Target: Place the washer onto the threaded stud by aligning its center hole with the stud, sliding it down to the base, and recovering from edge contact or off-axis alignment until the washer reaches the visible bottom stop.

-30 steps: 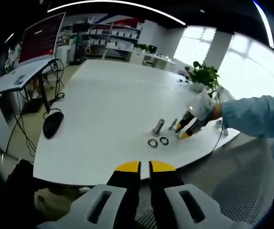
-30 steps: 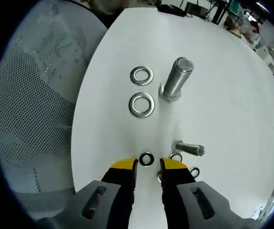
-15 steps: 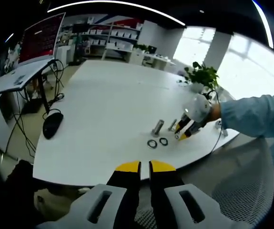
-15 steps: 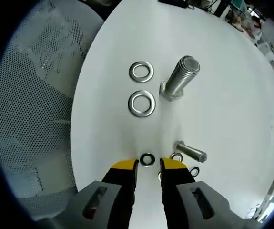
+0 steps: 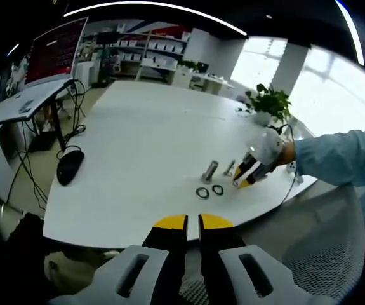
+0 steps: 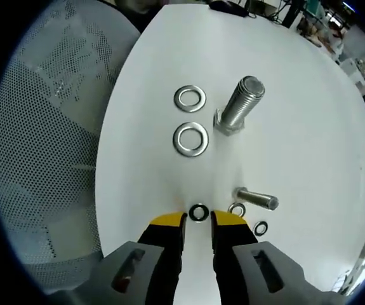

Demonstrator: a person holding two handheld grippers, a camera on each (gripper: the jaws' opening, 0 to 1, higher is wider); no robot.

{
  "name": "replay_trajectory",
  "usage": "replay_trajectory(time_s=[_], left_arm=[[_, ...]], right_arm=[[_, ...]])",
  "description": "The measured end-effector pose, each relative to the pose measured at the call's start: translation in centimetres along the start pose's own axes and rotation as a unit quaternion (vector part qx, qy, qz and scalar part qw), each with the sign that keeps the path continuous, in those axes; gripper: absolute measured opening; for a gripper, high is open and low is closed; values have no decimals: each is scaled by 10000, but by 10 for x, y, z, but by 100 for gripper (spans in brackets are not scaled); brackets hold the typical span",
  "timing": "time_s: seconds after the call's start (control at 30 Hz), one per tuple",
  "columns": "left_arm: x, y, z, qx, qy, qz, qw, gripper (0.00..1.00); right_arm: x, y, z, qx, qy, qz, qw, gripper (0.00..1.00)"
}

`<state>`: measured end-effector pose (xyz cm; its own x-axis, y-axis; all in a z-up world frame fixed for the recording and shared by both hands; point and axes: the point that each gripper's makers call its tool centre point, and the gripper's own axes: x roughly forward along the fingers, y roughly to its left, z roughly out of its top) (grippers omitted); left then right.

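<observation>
The step in hand looks like picking up a washer: the right gripper point(image 6: 199, 220) hangs over the surface point(image 6: 296, 114), its fingers point(image 6: 167, 222) slightly apart, a small washer point(image 6: 199, 212) lying between their tips. Beyond stands the threaded stud point(image 6: 239, 105), upright, two larger washers point(image 6: 191, 139) beside it. Next it must close, lift and centre over the stud. The left gripper point(image 5: 192, 222) hangs back off the surface edge, fingers nearly together, holding nothing. No containers.

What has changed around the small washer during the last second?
The right gripper has narrowed its jaws around the small washer, which lies flat on the table, not lifted. The large stud, two big washers and the left gripper stayed as before.
</observation>
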<state>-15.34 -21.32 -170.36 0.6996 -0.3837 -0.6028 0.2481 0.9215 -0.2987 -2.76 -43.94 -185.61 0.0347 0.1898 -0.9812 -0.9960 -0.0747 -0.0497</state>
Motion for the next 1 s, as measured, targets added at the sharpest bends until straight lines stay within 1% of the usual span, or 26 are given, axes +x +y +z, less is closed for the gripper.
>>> replay_trajectory(time_s=[0.33, 0.43, 0.5, 0.63, 0.73, 0.87, 1.0], left_arm=[[0, 0, -1, 5, 25, 0, 10000, 4], [0, 0, -1, 3, 35, 6, 10000, 4], [0, 0, -2, 4, 60, 11, 10000, 4], [0, 1, -2, 1, 59, 14, 10000, 4], [1, 1, -2, 4, 60, 12, 10000, 4], [0, 1, -2, -9, 59, 16, 10000, 4], [0, 1, -2, -16, 61, 25, 10000, 4]], right_arm=[[0, -2, 1, 139, 174, 30, 9997, 18], [-1, -3, 1, 285, 57, 44, 9996, 18], [0, -5, 0, 437, -91, 50, 9990, 17], [0, -4, 2, 483, -169, 18, 9987, 17], [-1, -2, 2, 331, -210, -22, 9992, 17], [-1, -4, 3, 559, -336, -49, 9979, 17], [0, -5, 3, 633, -475, -64, 9968, 17]])
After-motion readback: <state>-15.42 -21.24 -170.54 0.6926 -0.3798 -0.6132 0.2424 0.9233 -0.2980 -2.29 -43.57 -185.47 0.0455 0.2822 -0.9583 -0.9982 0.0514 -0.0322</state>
